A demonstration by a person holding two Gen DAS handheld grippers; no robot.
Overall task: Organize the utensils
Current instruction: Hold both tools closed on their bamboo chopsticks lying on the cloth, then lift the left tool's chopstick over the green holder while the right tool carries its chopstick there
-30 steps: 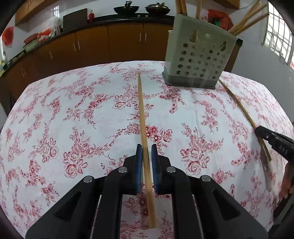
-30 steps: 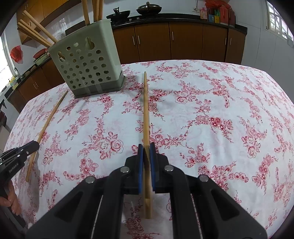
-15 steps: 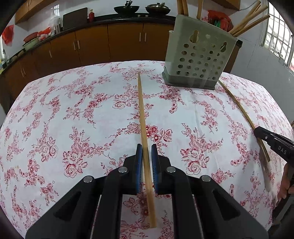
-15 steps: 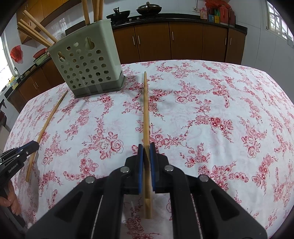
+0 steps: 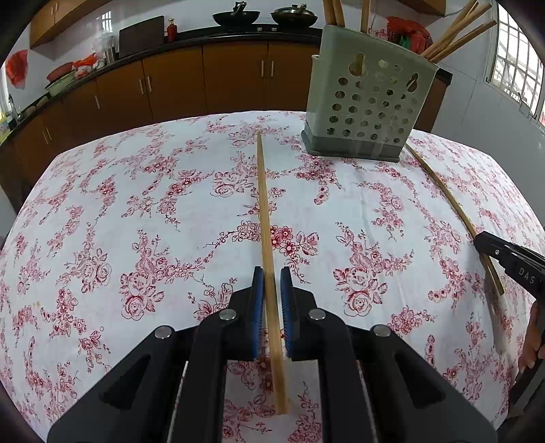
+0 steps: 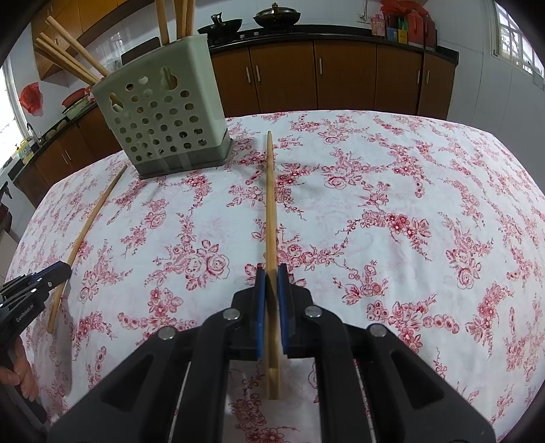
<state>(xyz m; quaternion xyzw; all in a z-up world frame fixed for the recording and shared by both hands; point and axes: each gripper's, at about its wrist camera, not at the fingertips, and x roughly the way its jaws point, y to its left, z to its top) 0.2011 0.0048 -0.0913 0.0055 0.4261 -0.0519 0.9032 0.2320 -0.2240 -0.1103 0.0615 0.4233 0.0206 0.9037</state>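
On my left side one chopstick (image 5: 267, 245) lies flat on the floral tablecloth (image 5: 136, 211), running straight away from me toward the far edge, its near end passing between the blue pads (image 5: 258, 306) of my left gripper (image 5: 271, 272). Those pads sit either side of the stick with a sliver of cloth showing on each side, so I read that gripper as parted around it, not clamped. On my right side a second chopstick (image 6: 270, 218) is pinched between the pads (image 6: 260, 306) of my right gripper (image 6: 271, 271), pressed against both, its far tip pointing toward the holder. The perforated green utensil holder (image 5: 368, 102) stands upright near the far side of the table, between the two sticks, with several chopsticks (image 5: 456, 32) leaning out of its top. Behind the table runs a row of brown cabinets (image 5: 204, 81) under a dark counter, with two woks (image 5: 265, 15) on the stove
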